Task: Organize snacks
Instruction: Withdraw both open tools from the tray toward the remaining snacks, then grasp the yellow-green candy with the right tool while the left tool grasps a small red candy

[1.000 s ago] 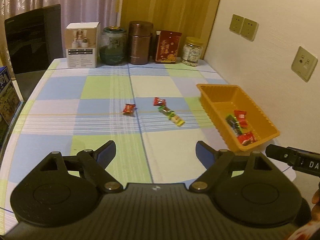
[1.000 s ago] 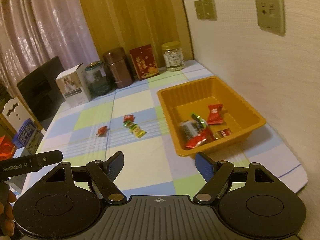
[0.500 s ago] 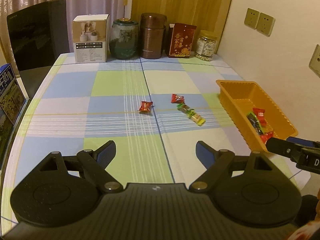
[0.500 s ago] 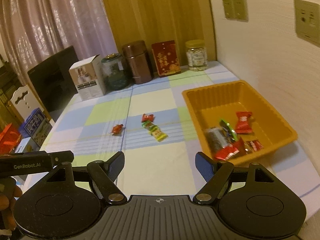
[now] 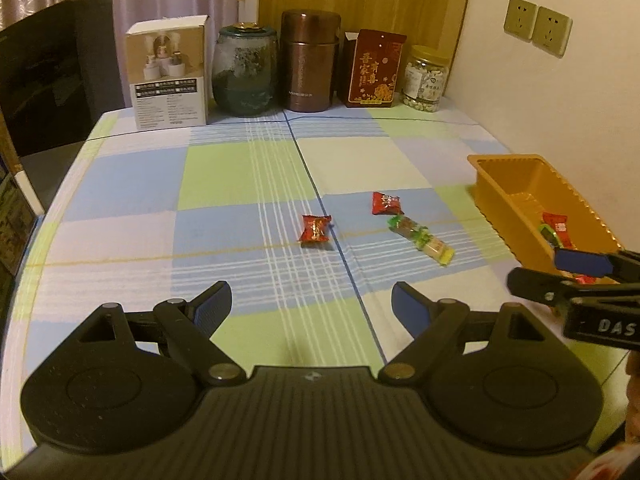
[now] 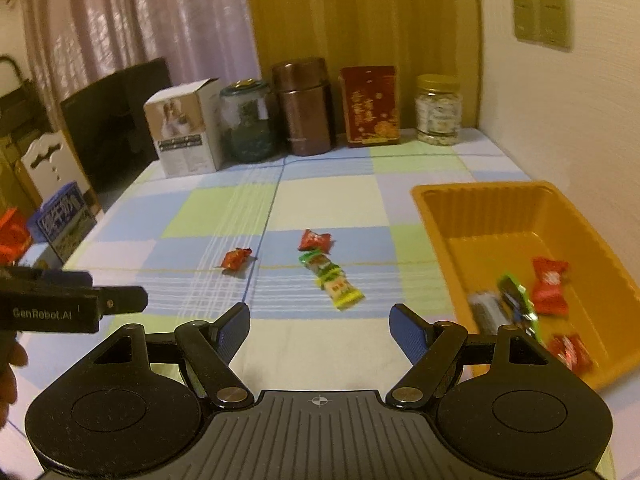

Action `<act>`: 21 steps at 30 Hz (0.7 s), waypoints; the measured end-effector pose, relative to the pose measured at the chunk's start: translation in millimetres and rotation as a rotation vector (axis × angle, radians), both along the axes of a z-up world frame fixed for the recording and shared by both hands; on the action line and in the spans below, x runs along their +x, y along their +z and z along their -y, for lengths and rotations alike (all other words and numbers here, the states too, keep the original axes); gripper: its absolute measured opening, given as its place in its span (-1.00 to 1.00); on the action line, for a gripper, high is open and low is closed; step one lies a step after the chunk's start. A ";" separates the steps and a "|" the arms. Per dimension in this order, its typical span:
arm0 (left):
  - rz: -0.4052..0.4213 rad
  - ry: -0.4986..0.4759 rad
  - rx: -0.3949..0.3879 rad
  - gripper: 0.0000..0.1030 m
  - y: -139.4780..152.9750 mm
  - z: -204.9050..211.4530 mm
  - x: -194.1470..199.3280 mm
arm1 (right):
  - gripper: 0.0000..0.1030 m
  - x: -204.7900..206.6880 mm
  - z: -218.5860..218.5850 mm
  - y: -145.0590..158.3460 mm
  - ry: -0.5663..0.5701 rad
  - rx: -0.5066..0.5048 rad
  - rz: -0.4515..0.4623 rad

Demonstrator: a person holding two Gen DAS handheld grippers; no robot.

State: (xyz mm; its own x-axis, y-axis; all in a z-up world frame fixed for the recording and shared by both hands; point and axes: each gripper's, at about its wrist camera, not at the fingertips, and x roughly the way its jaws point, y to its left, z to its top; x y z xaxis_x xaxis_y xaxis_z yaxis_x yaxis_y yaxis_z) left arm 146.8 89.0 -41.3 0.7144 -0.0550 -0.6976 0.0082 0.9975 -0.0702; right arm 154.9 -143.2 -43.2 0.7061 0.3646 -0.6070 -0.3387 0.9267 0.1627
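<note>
An orange tray (image 5: pixel 516 184) (image 6: pixel 492 208) sits at the table's right side and holds several wrapped snacks (image 6: pixel 550 286). On the checked cloth lie a red candy (image 5: pixel 315 230) (image 6: pixel 237 258), a second red candy (image 5: pixel 385 203) (image 6: pixel 315 240) and a green and yellow bar (image 5: pixel 422 240) (image 6: pixel 332 282). My left gripper (image 5: pixel 312 304) is open and empty, near the table's front, short of the candies. My right gripper (image 6: pixel 320 322) is open and empty, just short of the bar, left of the tray.
Along the back edge stand a white box (image 5: pixel 168 74), a glass jar (image 5: pixel 245 70), a brown canister (image 5: pixel 310 60), a red packet (image 5: pixel 374 68) and a nut jar (image 5: pixel 426 78). A black chair (image 5: pixel 56 72) is at the left. The wall runs along the right.
Both grippers have swung left, away from the tray and toward the loose candies. The tray has slid toward the right of both views. Both stay open.
</note>
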 end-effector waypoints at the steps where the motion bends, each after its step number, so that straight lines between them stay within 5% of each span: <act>1: -0.001 -0.005 0.003 0.66 -4.0 -1.6 4.7 | 0.40 4.7 -3.7 -4.4 0.010 -0.012 0.004; 8: -0.004 -0.029 0.019 0.66 -35.3 -12.5 30.2 | 0.12 45.2 -17.6 -39.3 0.078 -0.098 0.008; 21: -0.024 -0.054 0.000 0.66 -59.4 -22.6 57.1 | -0.04 103.9 -30.0 -76.7 0.129 -0.158 -0.005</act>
State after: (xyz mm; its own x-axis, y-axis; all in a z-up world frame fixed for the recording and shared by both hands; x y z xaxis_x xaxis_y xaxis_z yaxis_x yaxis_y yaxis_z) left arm 204.0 111.6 -100.6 0.6937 -0.0935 -0.7141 0.0607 0.9956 -0.0714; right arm 258.8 -113.2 -119.9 0.6565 0.3522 -0.6671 -0.4559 0.8898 0.0211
